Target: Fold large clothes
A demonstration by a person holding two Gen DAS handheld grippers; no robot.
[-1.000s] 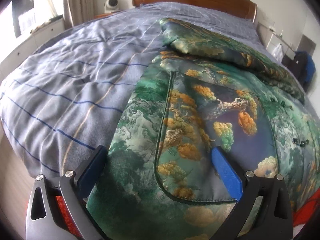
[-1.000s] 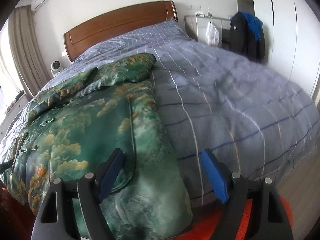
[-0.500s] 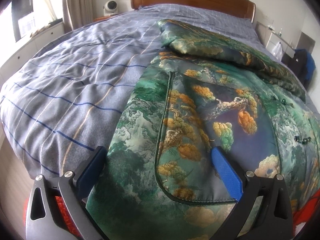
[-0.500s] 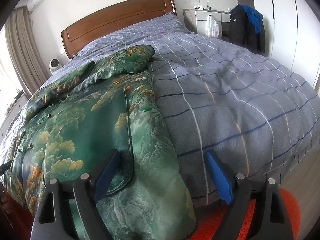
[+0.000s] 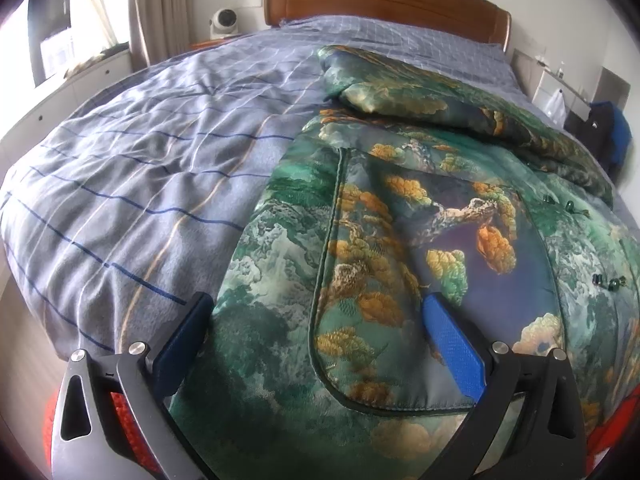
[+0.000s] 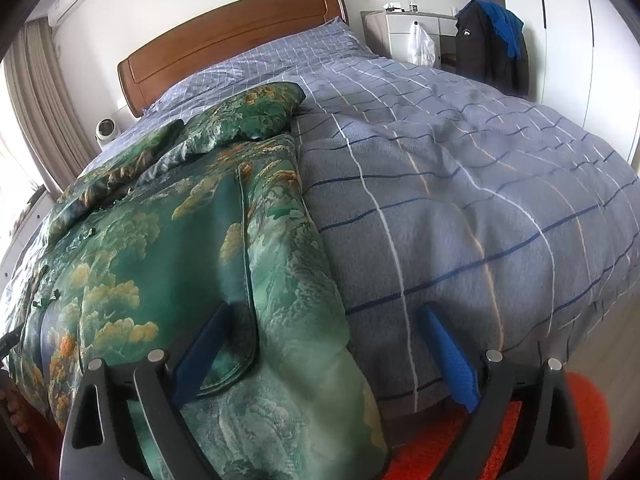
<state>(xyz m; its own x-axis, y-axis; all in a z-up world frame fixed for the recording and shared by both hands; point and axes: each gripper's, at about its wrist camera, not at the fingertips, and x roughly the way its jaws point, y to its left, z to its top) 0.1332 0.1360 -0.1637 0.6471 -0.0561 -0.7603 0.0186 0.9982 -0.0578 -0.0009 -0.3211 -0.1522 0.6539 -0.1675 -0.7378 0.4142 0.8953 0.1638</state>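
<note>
- A large green garment (image 5: 400, 248) with a brocade print of gold and orange trees lies spread on the bed (image 5: 152, 184); it fills the centre and right of the left wrist frame and the left half of the right wrist frame (image 6: 168, 264).
- Its hem hangs over the near edge of the bed at the bottom of both frames.
- A bunched, folded-over part of it, possibly a sleeve, lies across the upper right of the left wrist frame, toward the wooden headboard (image 5: 384, 0).
- The left gripper (image 5: 316, 308) stands wide apart at the bottom of its frame, its blue pads (image 5: 452, 344) spanning the garment's left edge and a piped panel; it holds nothing.
- The right gripper (image 6: 324, 320) is likewise spread wide at the bottom of its frame, straddling the garment's right edge, with one pad over the cloth and the other over the blue-grey checked duvet (image 6: 460, 184).
- Whether either pad touches the cloth is hard to tell.
- A dark jacket (image 6: 488, 44) hangs at the upper right of the right wrist frame.
- A red rug (image 6: 560, 420) shows at the lower right.
</note>
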